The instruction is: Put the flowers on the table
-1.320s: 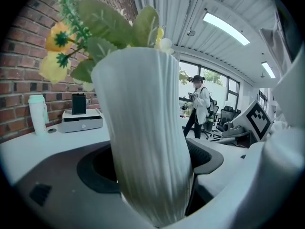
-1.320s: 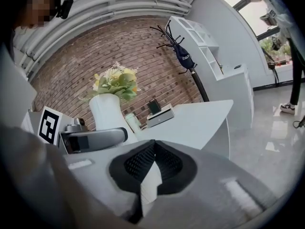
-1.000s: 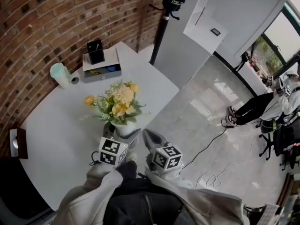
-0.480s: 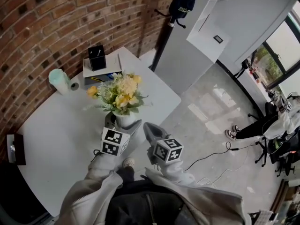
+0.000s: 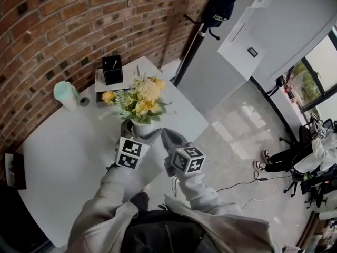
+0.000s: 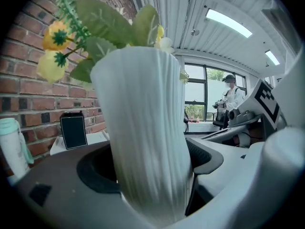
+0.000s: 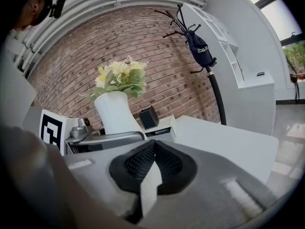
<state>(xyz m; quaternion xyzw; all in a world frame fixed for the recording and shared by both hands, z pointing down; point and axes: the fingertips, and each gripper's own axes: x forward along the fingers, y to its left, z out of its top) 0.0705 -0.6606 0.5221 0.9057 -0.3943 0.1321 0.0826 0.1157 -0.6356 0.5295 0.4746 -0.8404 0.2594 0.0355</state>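
Flowers (image 5: 140, 98), a bunch of yellow and cream blooms with green leaves, standing upright in a tall white ribbed vase (image 6: 147, 142), and that vase is clamped in the left gripper (image 5: 138, 135)! Its jaws are spread wide around the lower body of the vase, one dark pad on each side, pressing on it. From here the bouquet hangs over the near right part of the round white table (image 5: 63, 157), close to the edge; whether the base touches the top I cannot tell.

The right gripper (image 5: 169, 139) sits just beside it at three o'clock of the vase, jaws shut tight together, holding nothing. Both marker cubes are side by side in front of the person's grey sleeves (image 5: 110, 204).

At eleven o'clock of the flowers, a black square pen holder (image 5: 112, 69) stands on a flat white box (image 5: 100, 82) against the red brick wall (image 5: 58, 20). At nine o'clock, a pale mint cup (image 5: 65, 94), upright, with a small grey roll (image 5: 84, 101) just beside it. A dark object (image 5: 15, 171) sits on the table's far left rim. At one o'clock, well apart, a black coat stand (image 5: 192, 49) with a dark bag (image 5: 219, 8) hung on it
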